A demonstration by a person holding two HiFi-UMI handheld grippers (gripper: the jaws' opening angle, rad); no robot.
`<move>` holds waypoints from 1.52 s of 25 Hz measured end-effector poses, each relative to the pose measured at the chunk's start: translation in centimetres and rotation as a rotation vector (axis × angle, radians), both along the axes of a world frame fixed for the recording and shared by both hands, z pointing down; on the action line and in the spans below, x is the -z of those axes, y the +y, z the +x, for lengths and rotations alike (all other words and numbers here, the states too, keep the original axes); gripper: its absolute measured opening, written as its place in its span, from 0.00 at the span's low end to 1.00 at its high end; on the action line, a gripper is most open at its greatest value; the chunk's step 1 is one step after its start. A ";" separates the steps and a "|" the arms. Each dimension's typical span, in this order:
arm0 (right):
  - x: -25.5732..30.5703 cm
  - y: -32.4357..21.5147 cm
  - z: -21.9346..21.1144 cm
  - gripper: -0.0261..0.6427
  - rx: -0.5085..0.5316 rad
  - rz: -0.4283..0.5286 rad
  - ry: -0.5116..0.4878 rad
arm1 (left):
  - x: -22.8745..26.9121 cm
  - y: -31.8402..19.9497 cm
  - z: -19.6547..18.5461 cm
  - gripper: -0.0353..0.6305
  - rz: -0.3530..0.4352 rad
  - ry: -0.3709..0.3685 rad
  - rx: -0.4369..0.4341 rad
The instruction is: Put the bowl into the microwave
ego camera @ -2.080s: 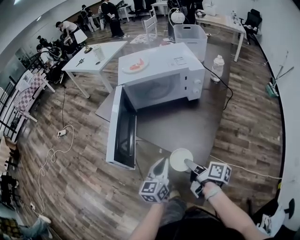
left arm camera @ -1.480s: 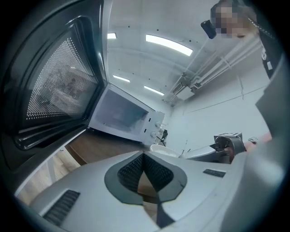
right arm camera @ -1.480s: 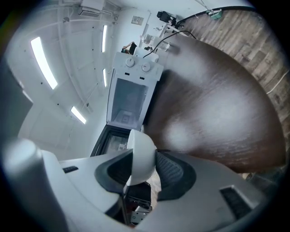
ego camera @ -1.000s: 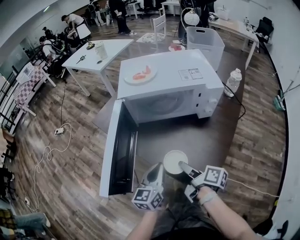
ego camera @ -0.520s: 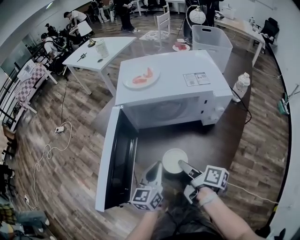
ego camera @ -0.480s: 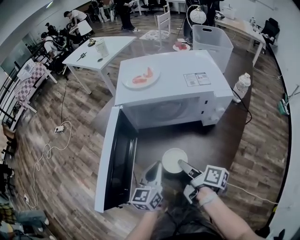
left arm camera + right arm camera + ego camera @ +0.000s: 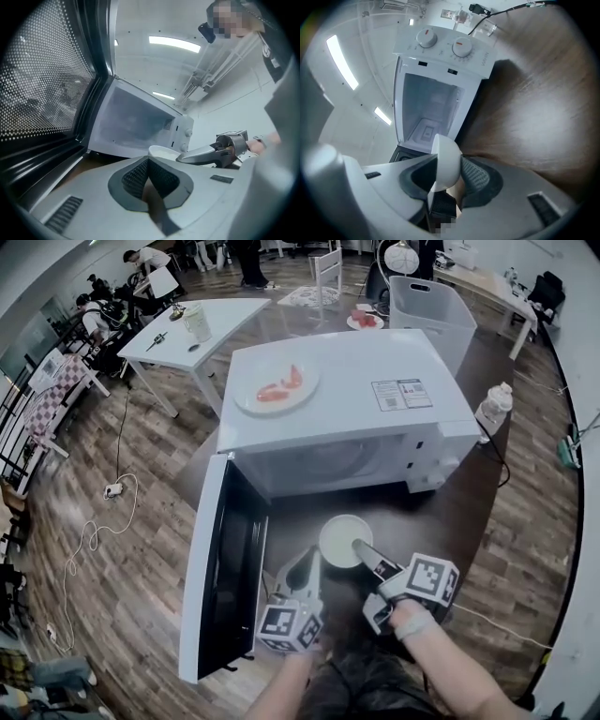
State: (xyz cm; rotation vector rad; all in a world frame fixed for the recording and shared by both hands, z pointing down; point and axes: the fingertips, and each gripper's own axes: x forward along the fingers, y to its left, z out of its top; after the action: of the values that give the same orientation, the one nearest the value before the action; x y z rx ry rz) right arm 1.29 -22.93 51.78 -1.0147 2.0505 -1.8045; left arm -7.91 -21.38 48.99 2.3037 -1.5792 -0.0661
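The white bowl (image 7: 342, 538) hangs just in front of the white microwave (image 7: 347, 390), level with its open cavity (image 7: 431, 112). My right gripper (image 7: 361, 547) is shut on the bowl's near rim, one finger inside and one outside, and the bowl (image 7: 446, 159) shows edge-on between its pads. The microwave door (image 7: 220, 568) stands swung out to the left. My left gripper (image 7: 307, 563) is to the left of the bowl and close to the door, shut with nothing in it. In the left gripper view the bowl (image 7: 161, 151) and the right gripper's finger (image 7: 206, 152) show ahead.
A plate of red food (image 7: 277, 388) sits on the microwave's top. A plastic bottle (image 7: 494, 409) stands right of the microwave, a white bin (image 7: 427, 310) behind it. A white table (image 7: 192, 329) and several people are at the back left. A cable (image 7: 103, 521) lies on the floor.
The bowl and my right gripper have come closer to the microwave's opening. The left gripper has kept its place beside them. The door has not swung.
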 end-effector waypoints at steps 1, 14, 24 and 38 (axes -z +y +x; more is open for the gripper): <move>0.1 -0.4 -0.1 0.26 -0.003 0.000 -0.002 | 0.0 -0.3 -0.1 0.05 0.003 -0.001 0.001; 0.2 -5.4 -1.1 0.26 -0.027 -0.004 0.016 | 0.0 -3.8 -0.2 0.05 0.017 0.025 0.020; 0.9 -8.7 -1.8 0.26 -0.065 -0.007 0.012 | 0.1 -5.9 0.7 0.05 0.024 0.015 0.005; 1.6 -11.5 -3.2 0.26 -0.102 -0.014 0.005 | 0.9 -7.7 2.2 0.05 0.035 0.004 -0.033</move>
State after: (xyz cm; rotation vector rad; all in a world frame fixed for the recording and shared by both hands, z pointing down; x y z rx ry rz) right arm -1.87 -34.39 50.14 -1.1079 1.9533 -1.7695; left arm -5.74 -29.06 48.11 2.3542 -1.5500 -0.0911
